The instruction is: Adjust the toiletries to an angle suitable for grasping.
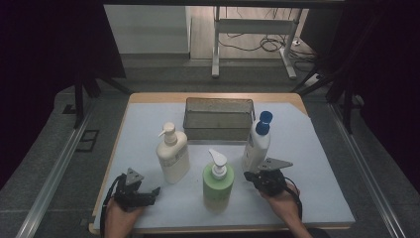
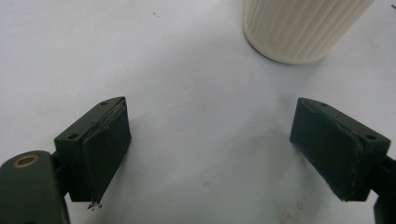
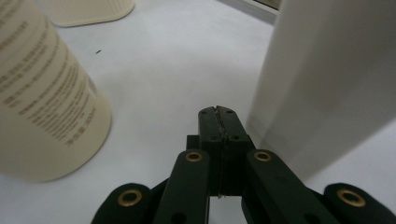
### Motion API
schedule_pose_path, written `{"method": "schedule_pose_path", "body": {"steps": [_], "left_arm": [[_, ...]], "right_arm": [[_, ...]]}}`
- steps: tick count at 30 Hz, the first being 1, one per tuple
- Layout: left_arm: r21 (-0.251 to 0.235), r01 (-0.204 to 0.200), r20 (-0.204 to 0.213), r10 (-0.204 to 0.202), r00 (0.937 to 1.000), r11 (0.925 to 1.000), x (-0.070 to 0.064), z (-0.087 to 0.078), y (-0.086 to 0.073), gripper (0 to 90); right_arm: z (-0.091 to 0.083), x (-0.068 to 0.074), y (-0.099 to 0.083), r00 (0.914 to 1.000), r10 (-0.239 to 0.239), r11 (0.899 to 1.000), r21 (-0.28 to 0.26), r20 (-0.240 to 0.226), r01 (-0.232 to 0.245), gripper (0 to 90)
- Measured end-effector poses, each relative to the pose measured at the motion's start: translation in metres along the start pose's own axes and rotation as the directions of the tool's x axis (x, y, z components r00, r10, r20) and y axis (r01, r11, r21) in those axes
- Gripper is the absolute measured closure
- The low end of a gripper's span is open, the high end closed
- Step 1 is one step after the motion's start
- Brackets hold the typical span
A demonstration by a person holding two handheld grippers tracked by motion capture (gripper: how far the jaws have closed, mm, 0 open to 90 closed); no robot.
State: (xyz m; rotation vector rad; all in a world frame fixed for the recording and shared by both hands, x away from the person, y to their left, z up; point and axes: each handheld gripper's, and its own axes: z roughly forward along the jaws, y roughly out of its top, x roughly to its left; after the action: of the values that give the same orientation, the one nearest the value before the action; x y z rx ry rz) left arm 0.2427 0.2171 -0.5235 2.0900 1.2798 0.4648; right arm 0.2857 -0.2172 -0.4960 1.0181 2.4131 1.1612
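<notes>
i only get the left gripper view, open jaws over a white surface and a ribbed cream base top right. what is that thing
Observer: It is a cream pump bottle, standing upright on the table, ahead of the left gripper.
Operator: anything else on the table
Observer: A green pump bottle stands near the front middle, and a white bottle with a blue cap to its right.
Operator: where is the right gripper
Observer: The right gripper has its jaws pressed together on nothing, just beside the base of the white bottle.
Operator: somewhere to put them?
Observer: A dark mesh basket sits behind the bottles, toward the far edge.
</notes>
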Motion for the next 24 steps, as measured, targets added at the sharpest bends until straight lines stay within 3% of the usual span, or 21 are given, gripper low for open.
{"method": "schedule_pose_path", "body": {"steps": [4,6,24], "left_arm": [[0.0,0.0,0.0,0.0,1.0,1.0,0.0,0.0,0.0,12.2],[0.0,0.0,0.0,0.0,1.0,1.0,0.0,0.0,0.0,12.2],[0.0,0.0,0.0,0.0,1.0,1.0,0.0,0.0,0.0,12.2]], "right_arm": [[0.002,0.0,-0.001,0.9992,-0.01,1.0,0.0,0.038,0.01,89.6],[0.001,-0.003,-0.002,0.9997,0.001,1.0,-0.007,0.023,-0.001,89.7],[-0.012,-0.018,-0.011,0.9989,0.014,1.0,0.001,0.046,-0.014,89.6]]}}
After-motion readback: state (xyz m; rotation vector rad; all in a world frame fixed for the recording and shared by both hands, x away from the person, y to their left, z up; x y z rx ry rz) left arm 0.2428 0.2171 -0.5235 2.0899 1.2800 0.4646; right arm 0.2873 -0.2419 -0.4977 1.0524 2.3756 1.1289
